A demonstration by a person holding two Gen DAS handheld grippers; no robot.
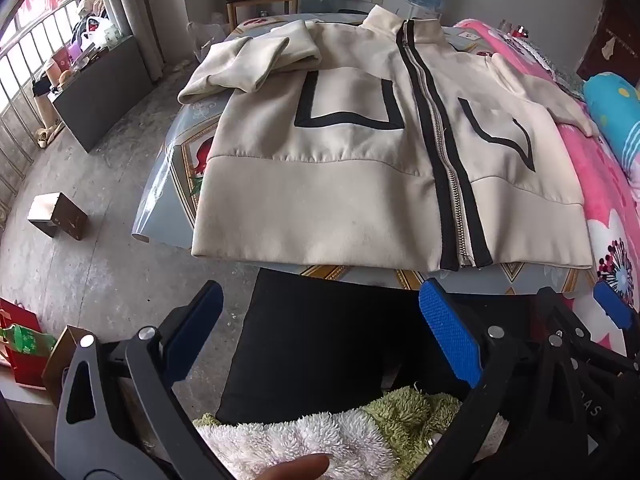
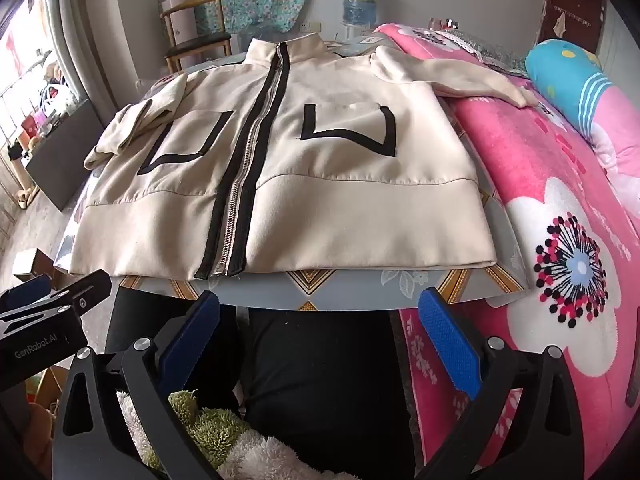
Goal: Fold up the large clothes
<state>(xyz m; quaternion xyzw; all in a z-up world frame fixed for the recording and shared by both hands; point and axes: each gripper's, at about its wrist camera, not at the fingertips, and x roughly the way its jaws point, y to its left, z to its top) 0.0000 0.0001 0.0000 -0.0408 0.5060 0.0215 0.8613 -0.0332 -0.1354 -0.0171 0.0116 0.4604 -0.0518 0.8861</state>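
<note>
On one table (image 2: pixel 344 300), one cream jacket (image 2: pixel 320 184), two black-trimmed pockets (image 2: pixel 352 128).

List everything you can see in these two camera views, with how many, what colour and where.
jacket: one, cream with black trim, zipped, flat on the table
table: one, patterned grey-blue top, under the jacket
blanket: one, pink with flowers, right of the table
pillow: one, blue, on the blanket, far right
water bottle: one, blue, behind the table
chair: one, wooden with a dark seat, by the far wall
box: one, brown, on the floor, left
left gripper: one, black with blue pads, open, short of the hem
right gripper: one, same colours, open, empty
</note>
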